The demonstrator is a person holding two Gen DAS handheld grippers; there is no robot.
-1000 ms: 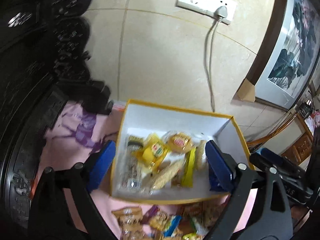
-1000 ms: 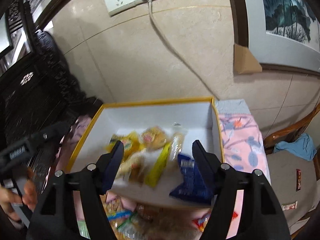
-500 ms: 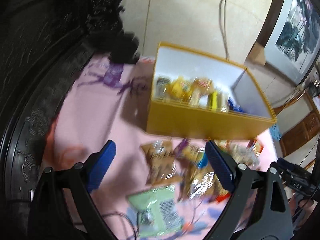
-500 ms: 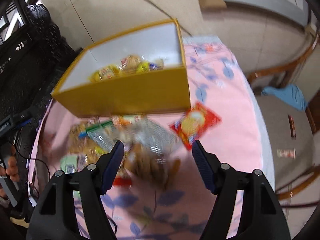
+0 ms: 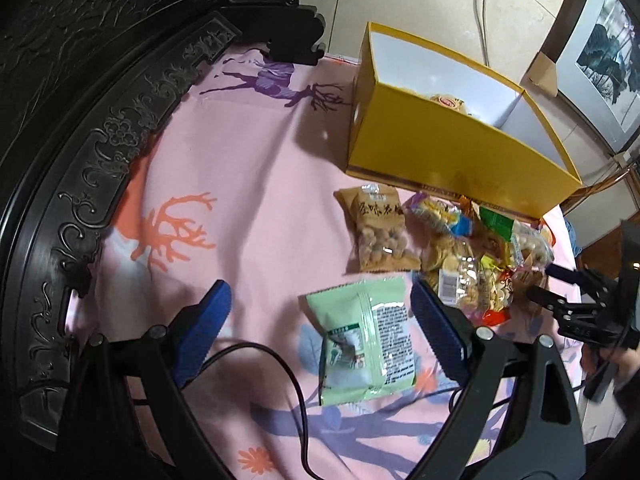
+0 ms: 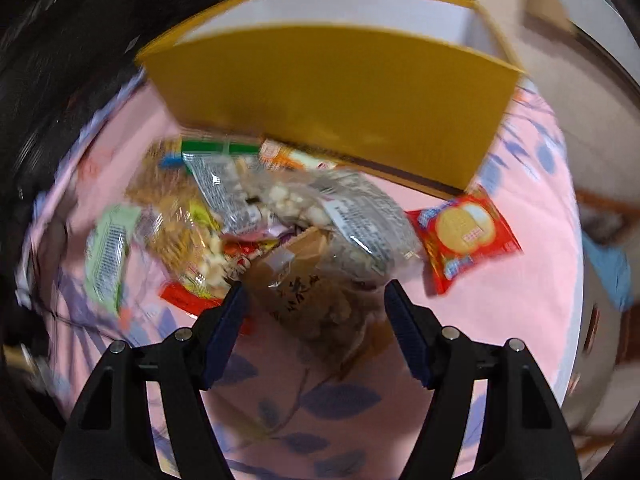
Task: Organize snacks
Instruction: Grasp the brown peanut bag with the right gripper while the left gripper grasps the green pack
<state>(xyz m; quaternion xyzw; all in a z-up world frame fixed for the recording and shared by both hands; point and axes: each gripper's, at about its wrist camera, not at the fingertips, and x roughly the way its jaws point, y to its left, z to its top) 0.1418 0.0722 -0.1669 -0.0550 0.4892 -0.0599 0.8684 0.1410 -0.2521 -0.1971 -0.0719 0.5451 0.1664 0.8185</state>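
Left wrist view: left gripper (image 5: pixel 320 316) spread wide, nothing clamped. Green packet (image 5: pixel 366 338) flat on the pink cloth (image 5: pixel 240 168), mostly between the fingers but crowding the right-hand one; long axis roughly along the gripper's line, slightly tilted. Brown nut bag (image 5: pixel 378 232) just beyond. Yellow box (image 5: pixel 452 152) further back, some snacks already inside. Black cable (image 5: pixel 296 392) running under the near edge of the packet, snag risk.

Right wrist view, blurred: right gripper (image 6: pixel 316 316) also parted, empty. Brown bag (image 6: pixel 316 296) dead ahead between the fingers at the near edge of the snack pile (image 6: pixel 256 216), long axis unclear. Red biscuit pack (image 6: pixel 466 232) apart to the right.

Likely split: left nearer green, right nearer pile.
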